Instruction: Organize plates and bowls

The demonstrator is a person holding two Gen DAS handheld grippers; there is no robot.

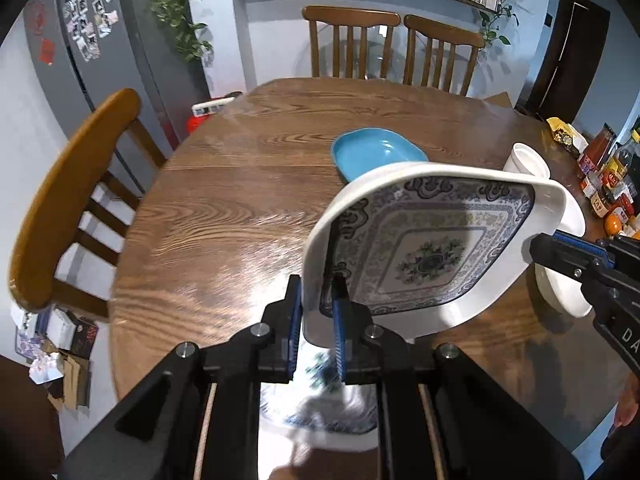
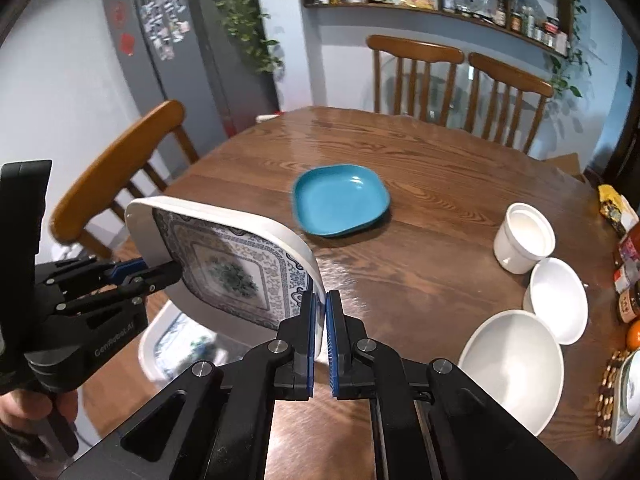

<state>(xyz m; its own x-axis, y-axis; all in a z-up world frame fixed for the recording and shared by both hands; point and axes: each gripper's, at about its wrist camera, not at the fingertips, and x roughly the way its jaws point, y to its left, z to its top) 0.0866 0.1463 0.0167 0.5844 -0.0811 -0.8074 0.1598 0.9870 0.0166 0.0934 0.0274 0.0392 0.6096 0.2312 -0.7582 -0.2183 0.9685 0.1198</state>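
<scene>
Three plates, three white bowls

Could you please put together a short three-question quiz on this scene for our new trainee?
1. True or false: the patterned square plate is lying flat on the table.
2. Which grippers are clamped on the patterned plate's rim? A) left only B) right only C) both
3. What colour is the empty square dish near the middle of the table?

Key
1. False: it is held up, tilted, above the table.
2. C: the left gripper and the right gripper each pinch an opposite edge.
3. Blue.
</scene>
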